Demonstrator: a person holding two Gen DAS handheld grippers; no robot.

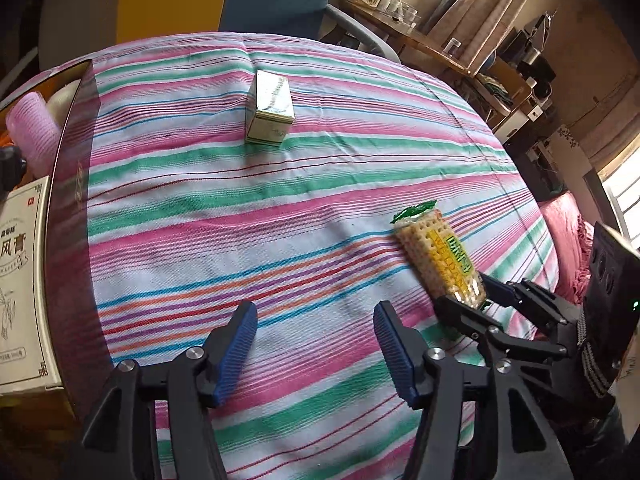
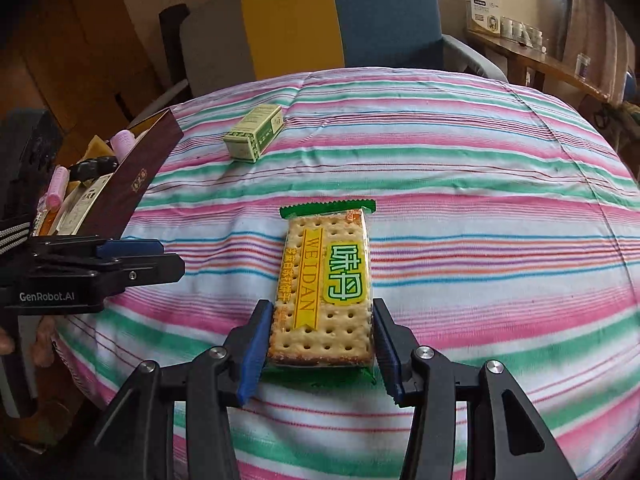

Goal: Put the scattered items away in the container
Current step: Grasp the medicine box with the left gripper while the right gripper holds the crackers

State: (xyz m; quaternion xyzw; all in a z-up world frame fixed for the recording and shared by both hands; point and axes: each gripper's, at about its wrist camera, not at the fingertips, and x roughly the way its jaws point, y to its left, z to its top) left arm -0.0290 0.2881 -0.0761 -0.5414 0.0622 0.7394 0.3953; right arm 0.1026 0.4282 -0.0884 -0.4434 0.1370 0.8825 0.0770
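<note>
A cracker pack [image 2: 326, 280] with a green wrapper lies on the striped cloth; its near end sits between the pads of my right gripper [image 2: 320, 344], which press on both long sides. The left wrist view shows the same cracker pack [image 1: 440, 256] with my right gripper [image 1: 476, 296] on its near end. My left gripper [image 1: 316, 344] is open above bare cloth, holding nothing. A small green box [image 1: 270, 108] stands further back. The dark brown container [image 1: 76, 128] lies at the left edge, with a pink roller [image 1: 30, 132] and a white box [image 1: 20, 280] inside.
The striped cloth [image 2: 480, 200] covers a rounded table top. A blue, yellow and grey chair [image 2: 340, 20] stands behind the table. A wooden shelf [image 2: 540, 56] with jars and a carton runs along the back right. A pink cushion [image 1: 568, 232] lies to the right.
</note>
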